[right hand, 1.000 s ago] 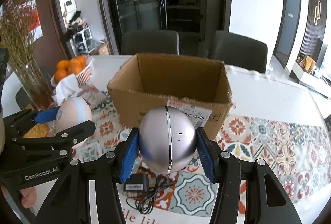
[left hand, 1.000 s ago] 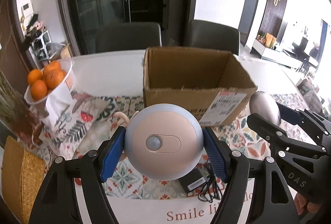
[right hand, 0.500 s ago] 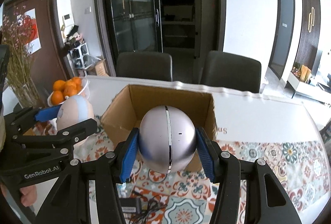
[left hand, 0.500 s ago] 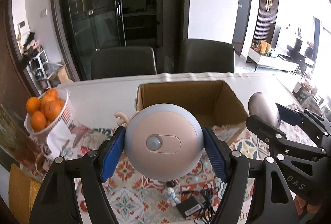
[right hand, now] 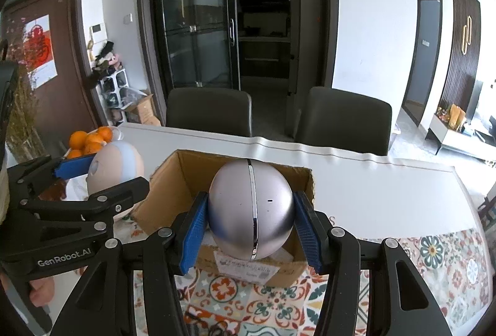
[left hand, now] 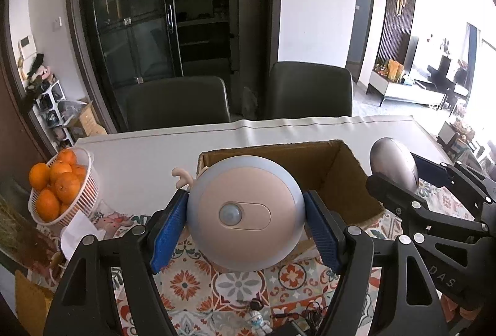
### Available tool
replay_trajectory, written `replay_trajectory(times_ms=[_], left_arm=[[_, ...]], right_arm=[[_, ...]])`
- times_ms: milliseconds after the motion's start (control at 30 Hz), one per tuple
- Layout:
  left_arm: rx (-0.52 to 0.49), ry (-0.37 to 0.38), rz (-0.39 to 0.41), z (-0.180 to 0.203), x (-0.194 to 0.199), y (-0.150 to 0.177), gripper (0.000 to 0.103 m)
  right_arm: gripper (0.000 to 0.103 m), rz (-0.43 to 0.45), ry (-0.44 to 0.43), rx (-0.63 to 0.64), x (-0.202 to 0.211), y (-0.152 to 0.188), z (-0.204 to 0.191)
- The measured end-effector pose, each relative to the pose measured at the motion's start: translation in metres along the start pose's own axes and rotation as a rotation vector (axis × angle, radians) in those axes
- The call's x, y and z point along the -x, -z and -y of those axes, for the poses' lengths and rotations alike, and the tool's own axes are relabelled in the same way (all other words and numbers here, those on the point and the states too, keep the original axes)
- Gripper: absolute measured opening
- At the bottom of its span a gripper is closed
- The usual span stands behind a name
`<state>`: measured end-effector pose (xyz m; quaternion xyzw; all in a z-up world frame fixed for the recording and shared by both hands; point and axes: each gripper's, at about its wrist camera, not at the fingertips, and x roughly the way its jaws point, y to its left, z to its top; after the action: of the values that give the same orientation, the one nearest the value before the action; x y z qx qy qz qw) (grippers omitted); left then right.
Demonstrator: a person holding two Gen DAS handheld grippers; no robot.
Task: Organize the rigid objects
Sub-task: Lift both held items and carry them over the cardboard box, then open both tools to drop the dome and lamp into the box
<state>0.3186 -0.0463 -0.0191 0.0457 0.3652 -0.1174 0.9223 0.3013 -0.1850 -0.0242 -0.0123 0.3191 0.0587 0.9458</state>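
Observation:
My left gripper (left hand: 245, 230) is shut on a round pink-and-blue device (left hand: 245, 212) with a small sensor window, held in the air before the open cardboard box (left hand: 350, 177). My right gripper (right hand: 251, 227) is shut on a silver ball-shaped device (right hand: 251, 208), held above the near edge of the same box (right hand: 173, 181). Each gripper shows in the other's view: the right one with the silver ball (left hand: 393, 165) at the right, the left one with the pink device (right hand: 114, 168) at the left.
A white basket of oranges (left hand: 59, 187) stands at the table's left. A black adapter with cable (left hand: 310, 314) and a small figurine (left hand: 257, 317) lie on the patterned runner (left hand: 235, 283). Two dark chairs (left hand: 176, 106) stand behind the white table (left hand: 139, 156).
Both grippers have risen with their objects; the box now sits lower in both views and its inside shows more. The grips have not changed.

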Motion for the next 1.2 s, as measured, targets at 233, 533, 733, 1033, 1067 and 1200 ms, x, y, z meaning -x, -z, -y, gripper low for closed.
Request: replay_trajectory(times_ms=[233,533,733,1033,1067,1200], left_arm=[[-0.01,-0.003,-0.058,-0.004,-0.036,-0.008,0.074],[-0.006,0.007,-0.147,-0.006,-0.084,-0.006,0.074],[-0.023,-0.002,-0.198,-0.005,-0.105,0.0,0.074],[-0.018,-0.043,-0.198,-0.004,-0.103,0.002,0.075],[-0.017,-0.048,-0.195,-0.006,-0.101,0.001,0.076],[0.011,-0.102,-0.162,-0.011,-0.085,0.002,0.086]], right_arm=[[0.054,-0.052,0.013,0.018,-0.033,-0.007,0.005],[0.054,-0.151,0.014,0.017,-0.081,-0.004,0.016],[0.054,-0.212,0.009,0.019,-0.104,0.005,0.022],[0.054,-0.238,0.009,0.009,-0.115,0.014,0.026],[0.054,-0.239,0.005,0.007,-0.115,0.014,0.026],[0.07,-0.241,0.004,-0.007,-0.112,0.014,0.026]])
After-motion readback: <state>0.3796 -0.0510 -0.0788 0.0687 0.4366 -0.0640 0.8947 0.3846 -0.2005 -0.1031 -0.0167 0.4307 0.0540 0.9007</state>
